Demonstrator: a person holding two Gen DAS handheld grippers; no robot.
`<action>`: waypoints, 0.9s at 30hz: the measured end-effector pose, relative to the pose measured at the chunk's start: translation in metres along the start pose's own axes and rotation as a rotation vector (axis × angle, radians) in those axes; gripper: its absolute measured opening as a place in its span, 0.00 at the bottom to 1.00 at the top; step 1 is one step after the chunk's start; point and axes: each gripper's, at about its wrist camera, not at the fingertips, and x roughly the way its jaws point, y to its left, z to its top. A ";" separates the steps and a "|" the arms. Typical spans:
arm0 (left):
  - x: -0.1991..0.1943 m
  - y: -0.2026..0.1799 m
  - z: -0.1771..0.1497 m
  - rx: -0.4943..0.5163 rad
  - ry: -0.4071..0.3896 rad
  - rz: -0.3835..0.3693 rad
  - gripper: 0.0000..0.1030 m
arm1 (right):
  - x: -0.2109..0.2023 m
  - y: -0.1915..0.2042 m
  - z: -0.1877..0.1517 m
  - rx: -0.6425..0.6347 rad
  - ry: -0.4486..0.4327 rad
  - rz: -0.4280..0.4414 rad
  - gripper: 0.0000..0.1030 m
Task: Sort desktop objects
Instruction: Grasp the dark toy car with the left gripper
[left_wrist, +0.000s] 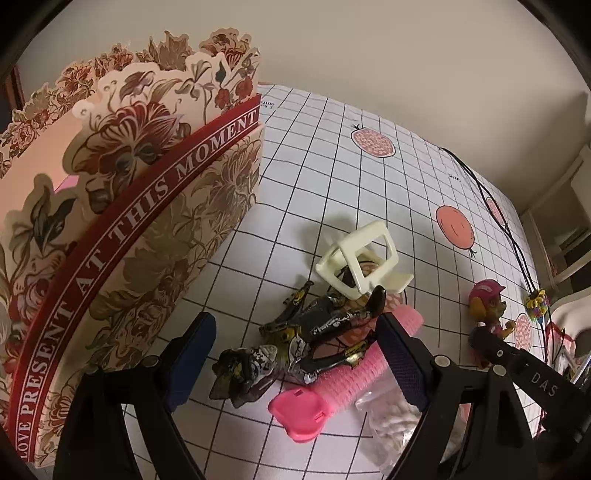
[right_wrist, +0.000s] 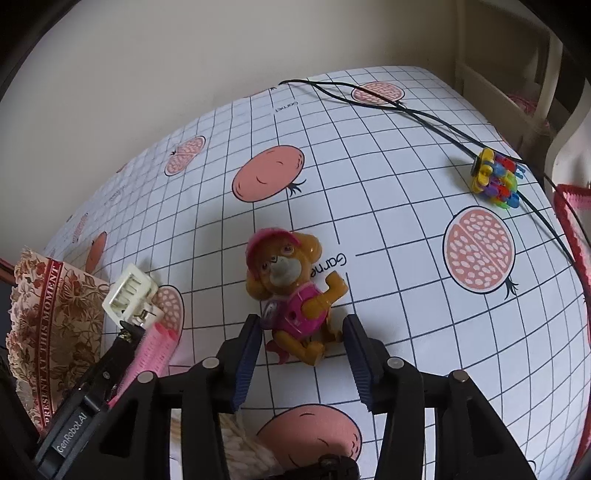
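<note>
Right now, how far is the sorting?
Nothing visibly sorted yet. In hand: open right gripper straddles the dog toy; open left gripper sits around the dark figure. Left on the cloth: clip, roller, pink lid, beads. Box contents hidden.

Each tool (right_wrist: 301, 363) is black, with blue ridged pads (right_wrist: 246, 363), silver screws and white lettering.
</note>
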 end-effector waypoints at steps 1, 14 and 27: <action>0.000 0.000 0.000 0.002 0.000 0.002 0.85 | 0.000 0.000 0.000 0.002 -0.001 0.000 0.49; -0.002 -0.003 0.001 0.046 0.002 -0.028 0.55 | 0.001 -0.002 0.002 0.024 -0.014 0.004 0.46; -0.008 0.003 0.005 0.008 0.010 -0.071 0.40 | -0.008 0.006 0.003 0.031 -0.033 0.046 0.46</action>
